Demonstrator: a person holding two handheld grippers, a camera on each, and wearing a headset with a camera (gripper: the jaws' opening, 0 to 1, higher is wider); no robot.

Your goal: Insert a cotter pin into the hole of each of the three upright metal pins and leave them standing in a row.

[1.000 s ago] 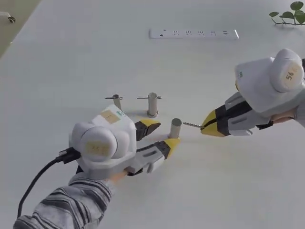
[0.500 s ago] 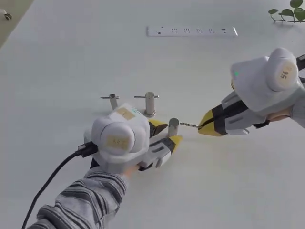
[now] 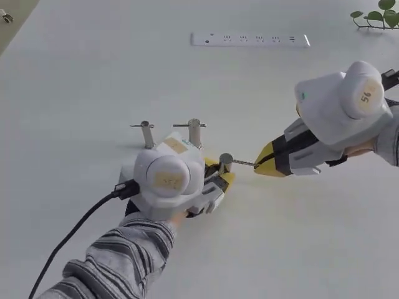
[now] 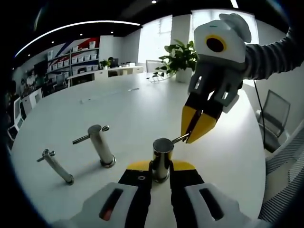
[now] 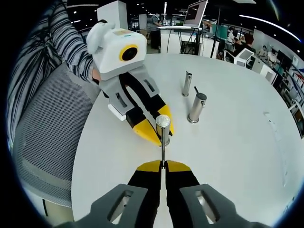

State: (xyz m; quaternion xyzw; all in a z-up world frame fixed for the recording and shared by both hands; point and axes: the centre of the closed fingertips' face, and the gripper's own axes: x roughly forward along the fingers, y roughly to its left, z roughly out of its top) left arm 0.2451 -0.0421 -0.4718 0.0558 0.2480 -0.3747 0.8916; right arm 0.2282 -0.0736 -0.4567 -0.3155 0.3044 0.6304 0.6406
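The left gripper (image 3: 219, 176) is clamping its yellow-tipped jaws shut around the lower shaft of the nearest metal pin (image 3: 225, 162), which is standing upright on the white table (image 3: 93, 81) near the middle of the head view. The right gripper (image 3: 262, 164) is sitting at that pin's 3 o'clock, its jaws pinching the cotter pin (image 3: 244, 163), which is lying level and pointing toward 9 o'clock; its free tip is touching the nearest metal pin just beneath the head, though I cannot tell whether it is entering the hole. In the right gripper view the cotter pin is running straight toward 12 o'clock from the jaws to the pin. The middle metal pin (image 3: 194, 132) is standing at 11 o'clock from the held one and the far metal pin (image 3: 147, 134) at 10 o'clock, apart from each other; each is carrying a seated cotter pin (image 3: 138, 126) crosswise through its top. A power strip (image 3: 249, 40) is lying at 12 o'clock, well across the table; plant leaves (image 3: 377, 15) are showing at 2 o'clock.
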